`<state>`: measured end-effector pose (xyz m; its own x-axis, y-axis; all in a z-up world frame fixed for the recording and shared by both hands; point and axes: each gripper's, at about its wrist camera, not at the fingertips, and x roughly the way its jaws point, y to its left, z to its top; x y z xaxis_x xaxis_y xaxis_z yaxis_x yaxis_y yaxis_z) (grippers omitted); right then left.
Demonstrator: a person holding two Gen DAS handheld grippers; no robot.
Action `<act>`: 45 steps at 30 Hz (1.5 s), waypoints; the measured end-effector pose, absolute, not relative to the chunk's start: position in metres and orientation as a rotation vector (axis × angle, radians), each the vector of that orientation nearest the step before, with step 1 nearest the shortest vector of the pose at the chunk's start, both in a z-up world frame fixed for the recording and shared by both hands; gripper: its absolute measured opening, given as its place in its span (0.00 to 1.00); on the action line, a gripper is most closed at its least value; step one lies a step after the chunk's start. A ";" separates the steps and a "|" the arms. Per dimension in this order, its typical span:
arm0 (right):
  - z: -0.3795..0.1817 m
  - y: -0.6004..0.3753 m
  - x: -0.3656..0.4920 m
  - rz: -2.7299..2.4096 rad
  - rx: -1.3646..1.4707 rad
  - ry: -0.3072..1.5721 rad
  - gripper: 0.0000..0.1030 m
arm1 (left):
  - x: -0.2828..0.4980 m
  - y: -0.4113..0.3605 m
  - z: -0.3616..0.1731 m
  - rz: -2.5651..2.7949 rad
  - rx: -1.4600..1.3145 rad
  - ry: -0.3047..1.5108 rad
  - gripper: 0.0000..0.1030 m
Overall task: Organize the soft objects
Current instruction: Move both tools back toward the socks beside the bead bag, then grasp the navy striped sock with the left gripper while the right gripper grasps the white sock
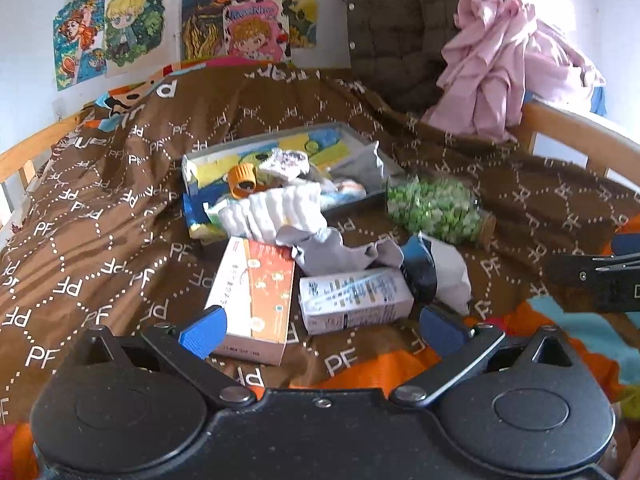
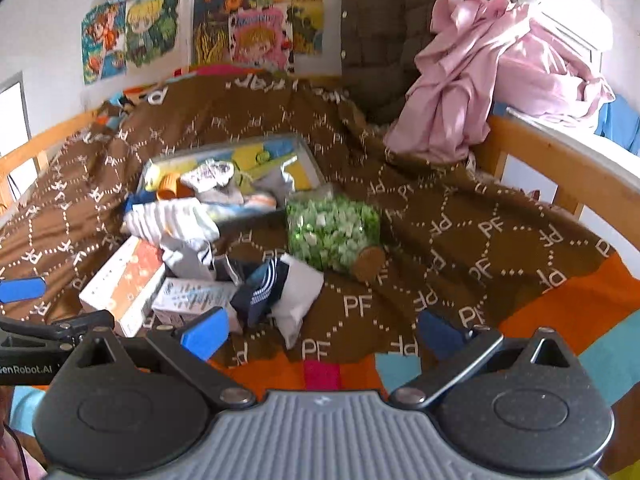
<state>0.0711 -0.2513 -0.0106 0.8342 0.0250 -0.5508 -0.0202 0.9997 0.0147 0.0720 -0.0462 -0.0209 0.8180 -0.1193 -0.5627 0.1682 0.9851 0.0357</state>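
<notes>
Closest to my left tool, whose blue-padded fingers are spread wide and hold nothing, two cartons lie side by side on the bed: an orange and white box and a white box. My right tool is likewise spread apart and empty, hovering above the brown blanket printed with "PF" letters. Behind the cartons I see the soft things in a loose pile. A navy sock with white stripes rests against a white pouch. A crumpled grey and white sock lies just behind the white box. A white ribbed sock drapes over the near edge of a shallow open tray with a yellow and blue lining, which also holds an orange cap and small packets. Just right of the tray, a clear jar of green pieces lies on its side, cork stopper toward me. A pink garment is heaped on the wooden bed rail at far right.
</notes>
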 end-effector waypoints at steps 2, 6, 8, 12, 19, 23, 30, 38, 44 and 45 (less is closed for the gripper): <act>-0.013 -0.250 0.074 0.025 0.000 0.605 1.00 | 0.074 -0.048 -0.023 -0.158 0.094 0.609 0.99; -0.017 -0.249 0.081 0.027 -0.006 0.645 1.00 | 0.075 -0.052 -0.026 -0.169 0.110 0.629 0.99; -0.019 -0.249 0.086 0.025 -0.001 0.668 1.00 | 0.077 -0.053 -0.028 -0.177 0.107 0.641 0.99; -0.016 -0.252 0.088 0.024 0.012 0.666 1.00 | 0.080 -0.057 -0.030 -0.211 0.104 0.642 0.99; -0.014 -0.252 0.110 0.060 -0.017 0.672 1.00 | 0.091 -0.067 -0.038 -0.228 0.128 0.610 0.99; -0.012 -0.254 0.124 0.072 -0.022 0.651 1.00 | 0.097 -0.074 -0.042 -0.237 0.144 0.571 0.99; -0.016 -0.262 0.153 0.137 -0.071 0.602 1.00 | 0.114 -0.090 -0.055 -0.293 0.205 0.501 0.99; -0.033 -0.271 0.187 0.351 -0.286 0.613 1.00 | 0.134 -0.107 -0.073 -0.420 0.300 0.456 0.96; -0.050 -0.284 0.201 0.398 -0.337 0.630 1.00 | 0.151 -0.116 -0.087 -0.519 0.325 0.464 0.82; -0.052 -0.284 0.202 0.409 -0.348 0.632 0.99 | 0.155 -0.117 -0.089 -0.531 0.315 0.474 0.78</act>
<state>0.2021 -0.2836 -0.0525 0.7323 0.2599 -0.6294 -0.4674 0.8640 -0.1871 0.1551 -0.1166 -0.0892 0.7589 -0.4082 -0.5074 0.5502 0.8187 0.1643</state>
